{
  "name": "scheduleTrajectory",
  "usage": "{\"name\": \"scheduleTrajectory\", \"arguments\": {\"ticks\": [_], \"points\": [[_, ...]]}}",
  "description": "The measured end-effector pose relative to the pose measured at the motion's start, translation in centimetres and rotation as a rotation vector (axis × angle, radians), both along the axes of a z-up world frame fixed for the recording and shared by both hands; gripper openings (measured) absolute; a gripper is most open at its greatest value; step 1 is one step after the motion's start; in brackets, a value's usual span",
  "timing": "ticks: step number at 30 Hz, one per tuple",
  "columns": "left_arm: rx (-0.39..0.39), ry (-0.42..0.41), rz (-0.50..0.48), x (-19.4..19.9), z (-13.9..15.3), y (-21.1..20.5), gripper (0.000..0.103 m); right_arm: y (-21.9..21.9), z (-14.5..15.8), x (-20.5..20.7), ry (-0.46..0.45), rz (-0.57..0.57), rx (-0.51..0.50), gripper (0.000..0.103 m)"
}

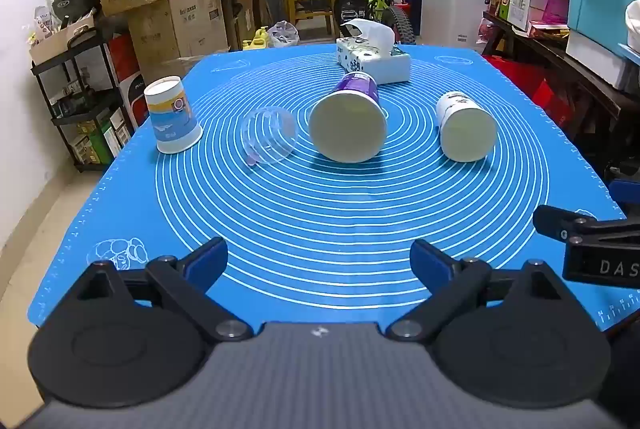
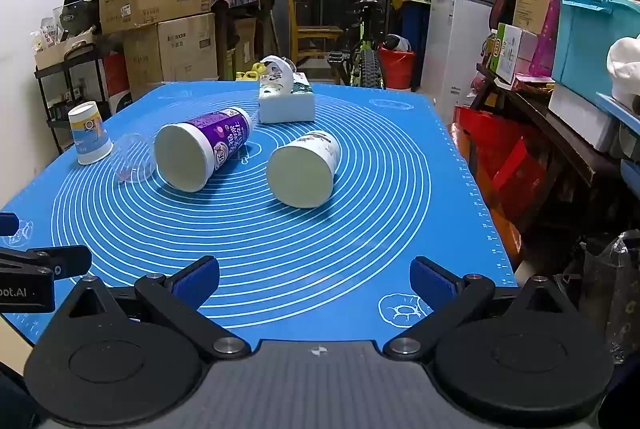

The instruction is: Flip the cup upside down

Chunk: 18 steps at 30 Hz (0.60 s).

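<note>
Approach step, nothing grasped; left gripper and right gripper both spread wide, empty; purple cup lying sideways at frame centre; next: reach, close around body, turn over.

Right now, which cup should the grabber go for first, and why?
Probably move the open right hand-held gripper forward to the white paper cup with dark print. It lies on its side on the blue silicone mat, nearest that gripper, while the blue-and-yellow paper cup already stands upside down.
</note>
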<state>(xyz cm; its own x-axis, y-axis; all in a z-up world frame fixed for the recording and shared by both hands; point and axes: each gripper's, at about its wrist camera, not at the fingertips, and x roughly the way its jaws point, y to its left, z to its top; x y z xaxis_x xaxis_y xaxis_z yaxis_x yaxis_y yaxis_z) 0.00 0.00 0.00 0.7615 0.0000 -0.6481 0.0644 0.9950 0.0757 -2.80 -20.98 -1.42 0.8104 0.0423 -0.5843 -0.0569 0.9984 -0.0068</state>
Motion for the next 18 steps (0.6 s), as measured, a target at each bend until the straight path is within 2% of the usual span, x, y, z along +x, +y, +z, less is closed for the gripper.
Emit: {"name": "scheduleTrajectory", "arguments": {"ticks": [18], "points": [[0.003, -0.001, -0.018, -0.01, -0.15, -0.22, 0.097, -0.04, -0.12, 0.02, 0.004, 0.001, 0.004, 0.101]]}}
